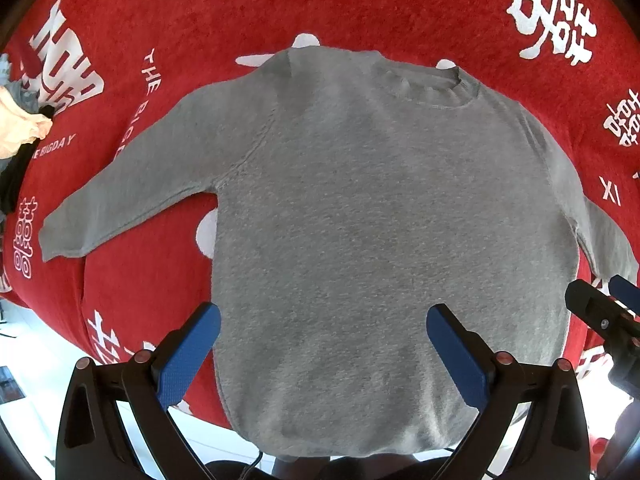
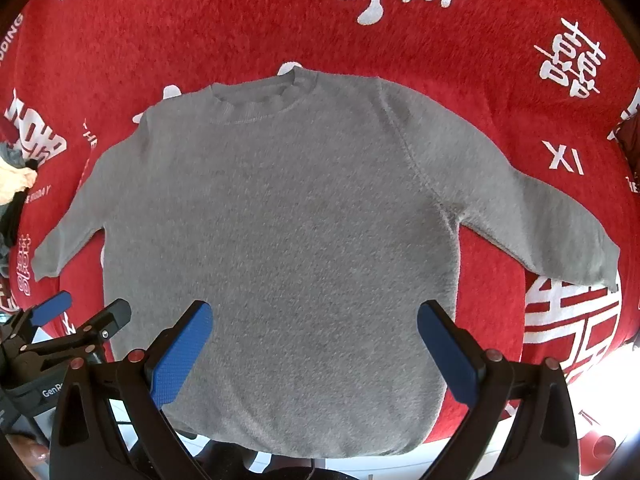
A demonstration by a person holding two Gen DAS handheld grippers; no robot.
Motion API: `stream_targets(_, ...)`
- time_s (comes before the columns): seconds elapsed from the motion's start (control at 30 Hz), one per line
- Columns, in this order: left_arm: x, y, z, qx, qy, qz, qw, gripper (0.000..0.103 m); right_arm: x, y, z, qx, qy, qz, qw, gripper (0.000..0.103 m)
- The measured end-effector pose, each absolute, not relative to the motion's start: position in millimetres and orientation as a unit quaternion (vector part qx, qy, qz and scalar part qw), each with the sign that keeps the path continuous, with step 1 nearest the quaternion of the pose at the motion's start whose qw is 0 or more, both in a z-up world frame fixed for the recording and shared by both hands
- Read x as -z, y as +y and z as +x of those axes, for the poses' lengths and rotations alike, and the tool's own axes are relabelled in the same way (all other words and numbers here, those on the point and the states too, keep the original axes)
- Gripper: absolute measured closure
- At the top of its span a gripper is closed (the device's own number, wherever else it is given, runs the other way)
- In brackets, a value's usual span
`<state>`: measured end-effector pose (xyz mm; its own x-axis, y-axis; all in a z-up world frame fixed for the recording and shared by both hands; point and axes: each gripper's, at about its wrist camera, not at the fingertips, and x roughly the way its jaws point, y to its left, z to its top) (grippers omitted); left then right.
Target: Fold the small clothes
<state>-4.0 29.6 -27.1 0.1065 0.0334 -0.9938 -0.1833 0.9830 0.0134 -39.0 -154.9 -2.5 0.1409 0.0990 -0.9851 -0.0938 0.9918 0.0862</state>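
Observation:
A small grey long-sleeved sweater lies flat on a red cloth, collar away from me, both sleeves spread out to the sides. Its hem hangs slightly over the near edge. My left gripper hovers open above the lower left part of the sweater's body, blue pads wide apart, nothing between them. My right gripper hovers open above the lower right part, also holding nothing. Each gripper shows at the edge of the other's view: the right gripper and the left gripper.
The red cloth with white lettering covers the surface. A heap of other clothes, cream, grey and black, lies at the far left. The near edge of the surface runs just under the hem, with white floor below.

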Motion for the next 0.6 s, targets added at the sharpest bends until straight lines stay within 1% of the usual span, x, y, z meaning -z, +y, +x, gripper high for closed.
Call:
stream_targets(0.4, 31, 41, -3, -0.067, 0.663, -0.078, 0.741, 0.0, 7, -147, -36, -0.063, 0.645, -0.012, 0.762, 0.001)
stream_targets(0.6, 34, 66, -3, -0.058, 0.651, -0.138, 0.744, 0.0, 12, -131, -33, -0.074, 0.647, -0.023, 0.759, 0.001)
